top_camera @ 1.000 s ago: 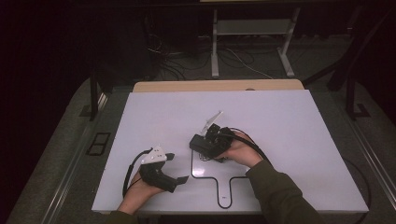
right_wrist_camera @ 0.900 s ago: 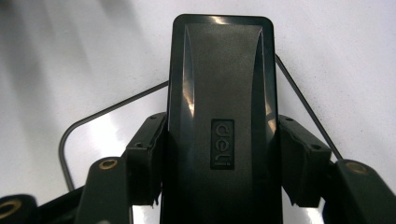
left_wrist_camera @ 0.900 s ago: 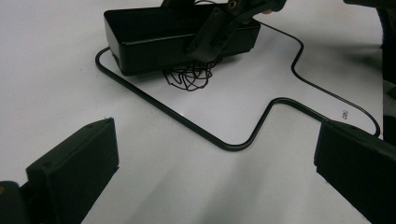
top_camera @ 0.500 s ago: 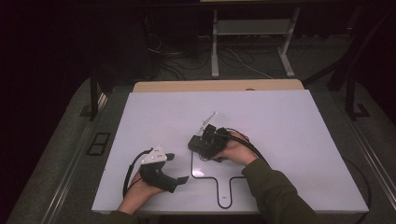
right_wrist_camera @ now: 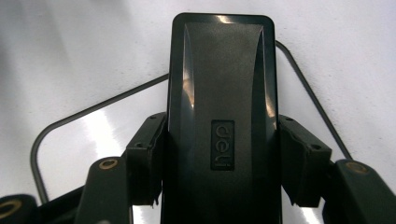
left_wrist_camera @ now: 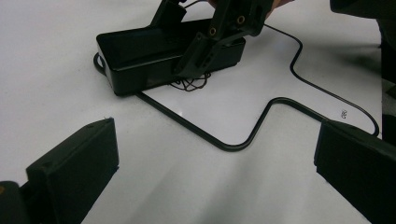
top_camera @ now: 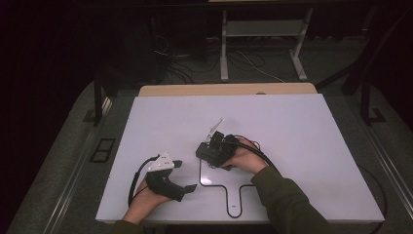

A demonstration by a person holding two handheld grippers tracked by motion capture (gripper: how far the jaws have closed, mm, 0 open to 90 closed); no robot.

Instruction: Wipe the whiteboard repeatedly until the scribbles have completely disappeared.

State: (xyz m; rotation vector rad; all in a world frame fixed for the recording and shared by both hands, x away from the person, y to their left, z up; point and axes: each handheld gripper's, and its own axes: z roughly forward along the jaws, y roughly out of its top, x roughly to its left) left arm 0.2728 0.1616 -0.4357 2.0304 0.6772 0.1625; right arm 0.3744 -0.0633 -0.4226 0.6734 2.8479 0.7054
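A black oblong case (top_camera: 206,152) with a "deli" mark on its lid (right_wrist_camera: 222,93) lies on the white table, over the top left corner of a black paddle-shaped outline (top_camera: 226,187). My right gripper (top_camera: 214,148) is shut on the case, one jaw on each long side. In the left gripper view the case (left_wrist_camera: 140,56) sits at the top with a right jaw against it. My left gripper (top_camera: 185,175) rests near the table's front left, open, with bare table between its jaws (left_wrist_camera: 215,163).
The white table (top_camera: 292,126) has free room at the back and right. A thin black cable (left_wrist_camera: 327,91) runs from the right gripper across the outline (left_wrist_camera: 233,144). Behind the table's far edge stand metal stand legs (top_camera: 224,53) and floor cables.
The right hand has edged slightly to the left with the case in its jaws. The left hand has stayed where it was.
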